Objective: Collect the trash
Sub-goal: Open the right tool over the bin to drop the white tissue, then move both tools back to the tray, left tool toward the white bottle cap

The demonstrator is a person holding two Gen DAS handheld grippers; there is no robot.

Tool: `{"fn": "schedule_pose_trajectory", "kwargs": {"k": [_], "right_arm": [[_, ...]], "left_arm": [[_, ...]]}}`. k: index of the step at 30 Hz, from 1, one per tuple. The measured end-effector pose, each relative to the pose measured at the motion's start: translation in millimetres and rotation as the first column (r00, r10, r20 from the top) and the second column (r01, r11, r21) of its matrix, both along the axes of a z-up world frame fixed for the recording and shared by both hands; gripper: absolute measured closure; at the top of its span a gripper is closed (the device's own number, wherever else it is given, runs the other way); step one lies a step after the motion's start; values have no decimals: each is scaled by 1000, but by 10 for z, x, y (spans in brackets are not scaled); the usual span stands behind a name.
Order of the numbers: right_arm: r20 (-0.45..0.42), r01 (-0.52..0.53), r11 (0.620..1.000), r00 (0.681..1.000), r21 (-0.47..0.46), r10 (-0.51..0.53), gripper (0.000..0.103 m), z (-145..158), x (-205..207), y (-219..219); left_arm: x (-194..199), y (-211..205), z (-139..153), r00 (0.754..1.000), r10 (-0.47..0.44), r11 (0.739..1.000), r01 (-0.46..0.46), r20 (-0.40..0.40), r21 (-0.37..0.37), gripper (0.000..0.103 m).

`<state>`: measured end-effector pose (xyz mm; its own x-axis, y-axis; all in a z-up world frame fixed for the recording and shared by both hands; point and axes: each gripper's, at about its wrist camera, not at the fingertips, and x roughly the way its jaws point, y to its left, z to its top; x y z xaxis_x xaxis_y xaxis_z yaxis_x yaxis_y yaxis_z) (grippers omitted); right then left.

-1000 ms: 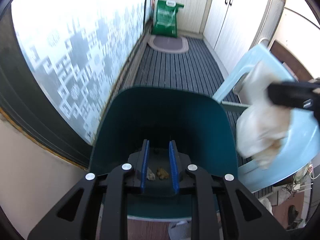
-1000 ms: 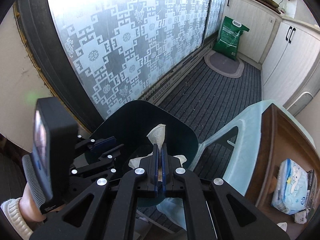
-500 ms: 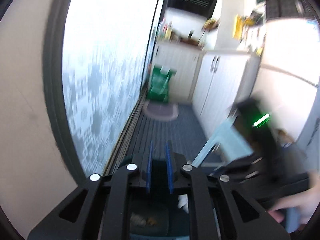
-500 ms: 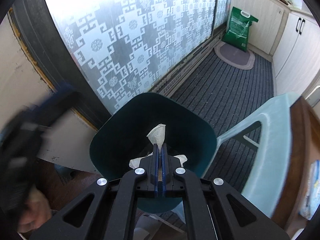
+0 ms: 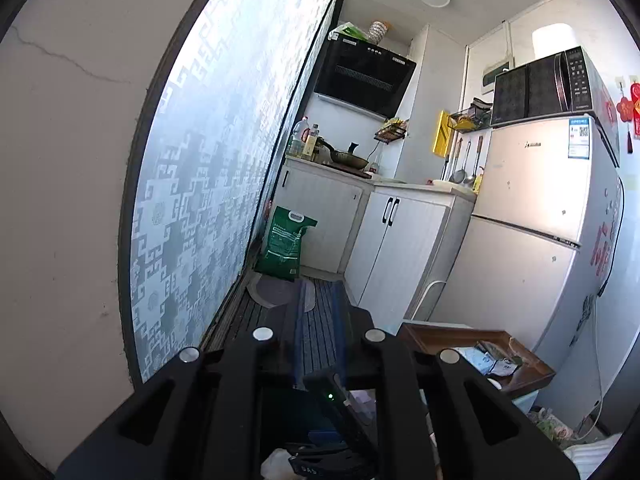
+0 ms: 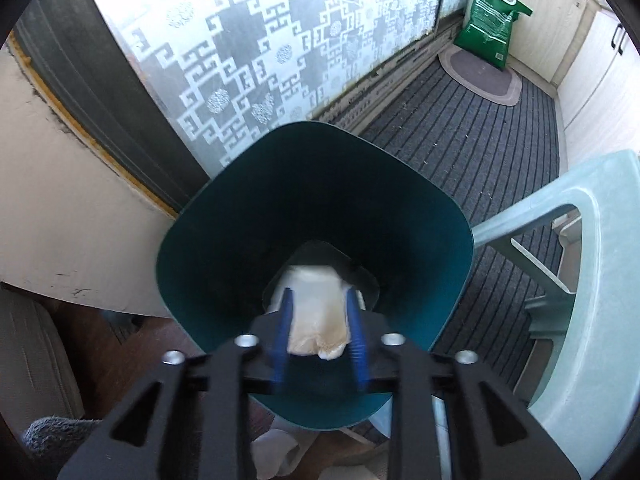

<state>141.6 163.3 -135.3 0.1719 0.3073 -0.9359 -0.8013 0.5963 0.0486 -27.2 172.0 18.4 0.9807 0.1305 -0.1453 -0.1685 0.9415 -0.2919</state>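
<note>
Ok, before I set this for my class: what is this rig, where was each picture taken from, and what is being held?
There is no robot. A person holds a two-finger gripper in each hand, and a wide-angle camera on each looks along its fingers. The right camera looks down into a dark green bin beside a pale plastic chair. The right gripper has just been opening its jaws, with a crumpled tissue between them over the bin. The left camera looks along a narrow kitchen, past a green bag towards a fridge. The left gripper is nearly closed and empty.
</note>
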Motion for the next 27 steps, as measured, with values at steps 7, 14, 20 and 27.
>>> {"fn": "schedule_pose_trajectory", "kwargs": {"k": [7, 14, 20, 27], "right_arm": [[28, -36, 998, 999, 53, 34, 59, 173, -73, -30], [138, -70, 982, 989, 175, 47, 55, 729, -179, -122], [243, -64, 967, 970, 247, 2, 53, 1223, -200, -399], [323, -15, 952, 942, 305, -88, 50, 1657, -93, -977]], "left_arm": [[-74, -30, 134, 999, -18, 1000, 19, 51, -11, 79], [-155, -46, 246, 994, -23, 999, 26, 111, -24, 77], [-235, -89, 310, 985, -37, 998, 46, 167, -49, 72], [-102, -248, 334, 985, -82, 995, 89, 151, -45, 67]]}}
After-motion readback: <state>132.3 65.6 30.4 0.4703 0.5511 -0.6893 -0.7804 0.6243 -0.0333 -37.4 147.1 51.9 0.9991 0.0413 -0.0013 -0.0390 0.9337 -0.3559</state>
